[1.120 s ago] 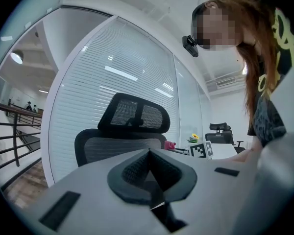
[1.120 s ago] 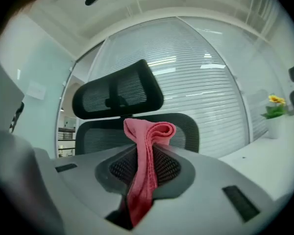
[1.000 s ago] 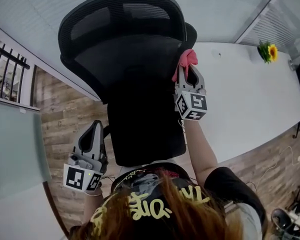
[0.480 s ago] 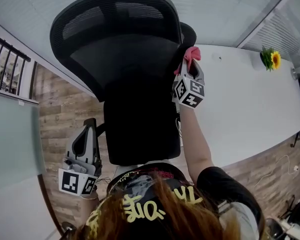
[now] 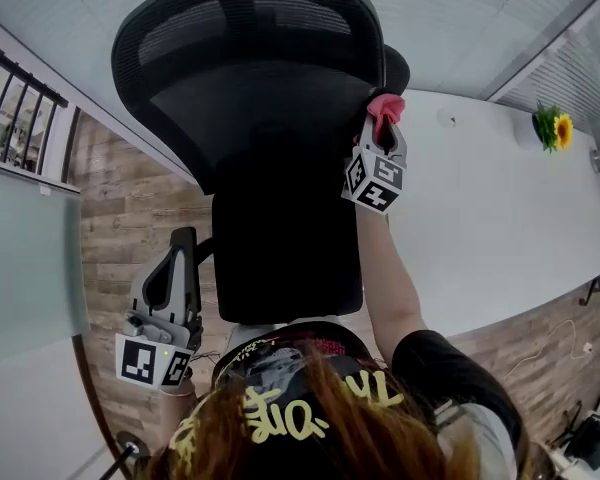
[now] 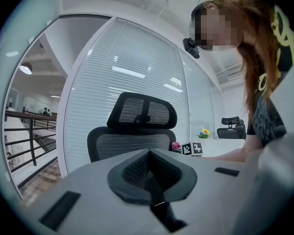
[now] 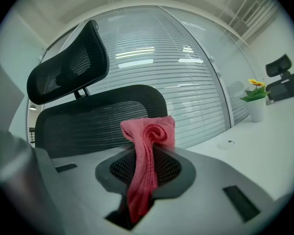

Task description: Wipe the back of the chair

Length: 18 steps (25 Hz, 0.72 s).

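1. So, the right tongs (image 5: pixel 382 128) are clamped tight on a pink cloth (image 5: pixel 385 108). It bunches into a wad past the tips, and the rest trails back down between the two halves.
2. That wad is right at the right-hand edge of the black mesh chair back (image 5: pixel 260 108), a bit below the headrest (image 5: pixel 245 18). I honestly can't tell if it's actually pressing on the mesh or just beside it.
3. The left tongs (image 5: pixel 183 243) hang low on the chair's left side, well apart from it, closed up with nothing in them.
4. There's a long white tabletop (image 5: pixel 480 198) to the right of the chair, with a little potted sunflower (image 5: pixel 552 128) at its far end.
5. The floor (image 5: pixel 120 228) under it all is wood plank.
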Available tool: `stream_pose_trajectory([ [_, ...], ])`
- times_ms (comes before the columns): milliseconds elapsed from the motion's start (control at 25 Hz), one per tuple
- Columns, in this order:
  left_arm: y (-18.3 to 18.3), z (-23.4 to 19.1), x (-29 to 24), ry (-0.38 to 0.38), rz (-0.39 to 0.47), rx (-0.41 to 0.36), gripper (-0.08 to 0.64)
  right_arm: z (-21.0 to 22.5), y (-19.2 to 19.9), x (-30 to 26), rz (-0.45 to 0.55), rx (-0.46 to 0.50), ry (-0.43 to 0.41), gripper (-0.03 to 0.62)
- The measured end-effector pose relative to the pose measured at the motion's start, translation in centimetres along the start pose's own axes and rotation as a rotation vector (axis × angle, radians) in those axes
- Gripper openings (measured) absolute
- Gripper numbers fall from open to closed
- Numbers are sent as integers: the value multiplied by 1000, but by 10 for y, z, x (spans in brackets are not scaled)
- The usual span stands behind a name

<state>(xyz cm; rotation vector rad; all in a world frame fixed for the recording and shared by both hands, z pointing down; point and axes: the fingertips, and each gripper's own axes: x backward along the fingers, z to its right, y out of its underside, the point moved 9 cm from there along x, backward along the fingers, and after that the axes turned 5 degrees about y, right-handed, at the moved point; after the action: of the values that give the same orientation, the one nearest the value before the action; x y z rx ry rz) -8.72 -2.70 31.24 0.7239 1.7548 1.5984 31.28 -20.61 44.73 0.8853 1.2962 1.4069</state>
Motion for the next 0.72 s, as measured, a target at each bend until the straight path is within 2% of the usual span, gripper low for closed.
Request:
stream_pose_trajectory([
  [360, -1, -10, 8, -3, -4, -1, -11, -29, 4, -1, -8, 38, -56, 71],
  [720, 1, -35, 36, -44, 3, 8, -11, -70, 11, 1, -16, 42, -91, 71],
])
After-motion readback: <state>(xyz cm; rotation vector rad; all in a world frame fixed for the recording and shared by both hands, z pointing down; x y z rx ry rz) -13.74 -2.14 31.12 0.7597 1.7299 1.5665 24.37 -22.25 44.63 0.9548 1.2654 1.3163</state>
